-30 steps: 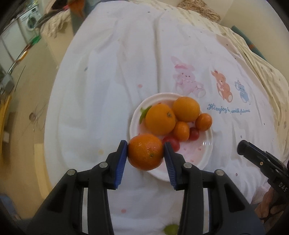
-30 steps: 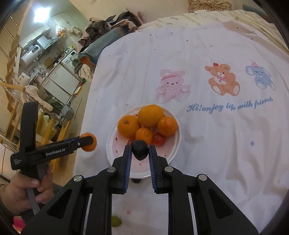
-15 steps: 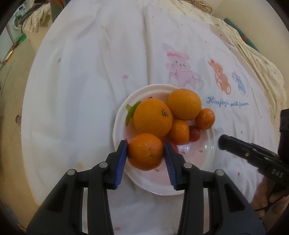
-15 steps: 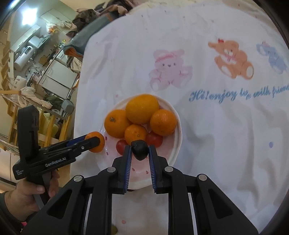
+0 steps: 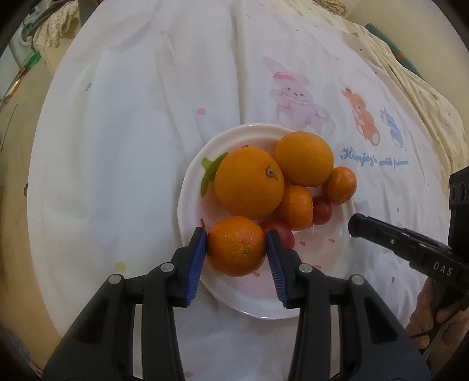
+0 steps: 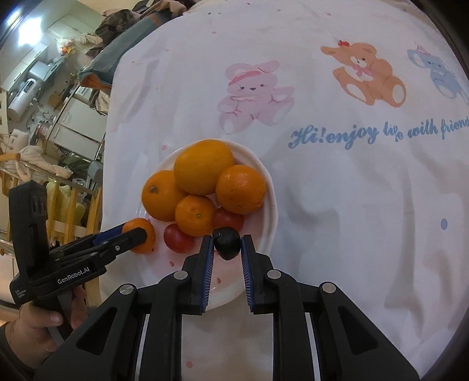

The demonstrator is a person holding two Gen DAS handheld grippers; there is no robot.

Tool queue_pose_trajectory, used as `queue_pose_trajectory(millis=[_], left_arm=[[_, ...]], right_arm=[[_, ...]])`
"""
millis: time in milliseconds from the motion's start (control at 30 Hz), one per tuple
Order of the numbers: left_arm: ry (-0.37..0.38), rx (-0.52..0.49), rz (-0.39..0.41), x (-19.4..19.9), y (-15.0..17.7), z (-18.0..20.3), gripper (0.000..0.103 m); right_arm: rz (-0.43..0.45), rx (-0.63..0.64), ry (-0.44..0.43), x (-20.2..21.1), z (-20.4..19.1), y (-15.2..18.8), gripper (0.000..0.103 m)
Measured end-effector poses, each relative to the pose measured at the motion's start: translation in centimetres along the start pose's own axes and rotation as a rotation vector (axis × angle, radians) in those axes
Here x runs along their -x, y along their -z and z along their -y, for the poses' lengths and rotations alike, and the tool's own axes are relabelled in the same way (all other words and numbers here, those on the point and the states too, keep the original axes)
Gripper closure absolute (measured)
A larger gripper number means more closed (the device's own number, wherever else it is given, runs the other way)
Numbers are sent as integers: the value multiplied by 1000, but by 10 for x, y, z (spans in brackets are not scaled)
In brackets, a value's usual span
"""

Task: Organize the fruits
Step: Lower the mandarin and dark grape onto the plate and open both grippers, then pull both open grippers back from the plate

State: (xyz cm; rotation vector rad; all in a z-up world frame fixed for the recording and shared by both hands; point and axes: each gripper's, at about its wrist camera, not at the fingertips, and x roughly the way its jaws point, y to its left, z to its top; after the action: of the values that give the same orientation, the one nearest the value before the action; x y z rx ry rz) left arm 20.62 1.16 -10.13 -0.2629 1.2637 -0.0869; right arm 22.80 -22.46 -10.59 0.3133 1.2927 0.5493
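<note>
White cartoon cloth (image 6: 337, 181) reading "Hi!enjoy life with friends" carries a plate (image 5: 319, 272) of 4 oranges, 2 tomatoes; left tongs (image 5: 236, 246) clamp a mandarin (image 5: 236, 245), right tongs (image 6: 226, 243) pinch a dark fruit (image 6: 226, 238).

A lived-in home, with a kitchen area beside the table. A white tablecloth (image 6: 337, 187) printed with cartoon animals (image 6: 255, 93) covers the table, and a pink-tinted plate (image 6: 271, 205) sits on it. Past the table edge stand pale cabinets (image 6: 73, 123), a white countertop appliance (image 6: 27, 88) (too small to identify), a mop head (image 6: 29, 152) and heaped clothing (image 6: 123, 26).
</note>
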Motion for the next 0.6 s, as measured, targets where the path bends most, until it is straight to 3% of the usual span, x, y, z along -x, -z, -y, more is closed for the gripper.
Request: queue_pose_trajectory(millis=[133,300,600], left_arm=[[-14,-3,-17,-4,0,1,64],[-37,-2,31,5,-1,2,23],[-40,29,49,12,-3,-4,23]], right_arm=[[1,-11,2,0,2,1,82],[17,-33,3,3,3,-2,79],[53,-40,18,14,6,-6,79]])
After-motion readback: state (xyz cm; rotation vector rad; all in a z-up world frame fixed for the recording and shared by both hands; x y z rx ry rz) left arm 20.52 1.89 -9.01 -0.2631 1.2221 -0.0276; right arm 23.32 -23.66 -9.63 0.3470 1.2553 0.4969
